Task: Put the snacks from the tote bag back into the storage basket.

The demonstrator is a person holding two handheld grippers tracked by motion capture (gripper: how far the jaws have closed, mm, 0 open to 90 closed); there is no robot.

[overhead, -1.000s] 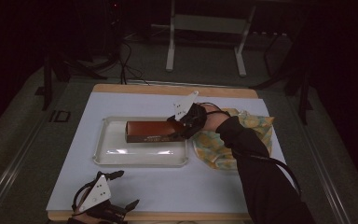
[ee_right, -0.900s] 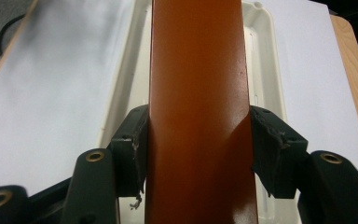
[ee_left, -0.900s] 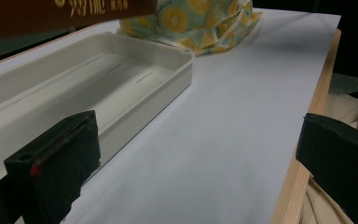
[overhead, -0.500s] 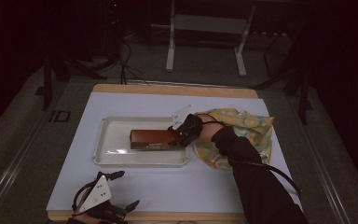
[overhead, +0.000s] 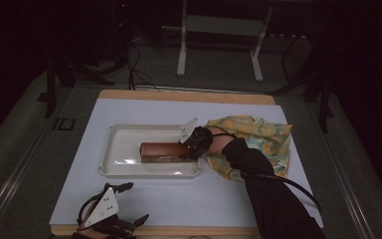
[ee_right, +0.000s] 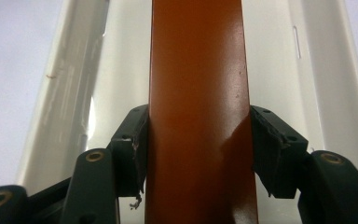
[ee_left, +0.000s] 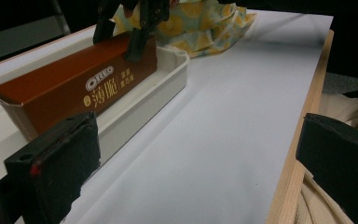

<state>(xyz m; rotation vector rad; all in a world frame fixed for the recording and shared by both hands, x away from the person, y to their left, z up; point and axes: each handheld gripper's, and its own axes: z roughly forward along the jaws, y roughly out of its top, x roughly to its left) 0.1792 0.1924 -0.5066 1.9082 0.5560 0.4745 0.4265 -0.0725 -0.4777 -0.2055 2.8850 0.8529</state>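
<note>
— So, near edge? 
— Left gripper (overhead: pixel 110 219) rests there, jaws wide, bare white table (overhead: pixel 258 199) beside it.
— Farther? 
— Right gripper (overhead: pixel 191 145) clamps the brown Oreo box (overhead: pixel 161 151) in the white tray (overhead: pixel 124 169); yellow cloth (overhead: pixel 258 137) just beyond

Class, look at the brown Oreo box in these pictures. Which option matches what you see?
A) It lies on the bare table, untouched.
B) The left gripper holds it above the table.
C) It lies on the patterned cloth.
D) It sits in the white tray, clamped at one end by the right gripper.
D: the right gripper has its jaws pressed on both sides of the Oreo box, which sits inside the white tray.
</note>
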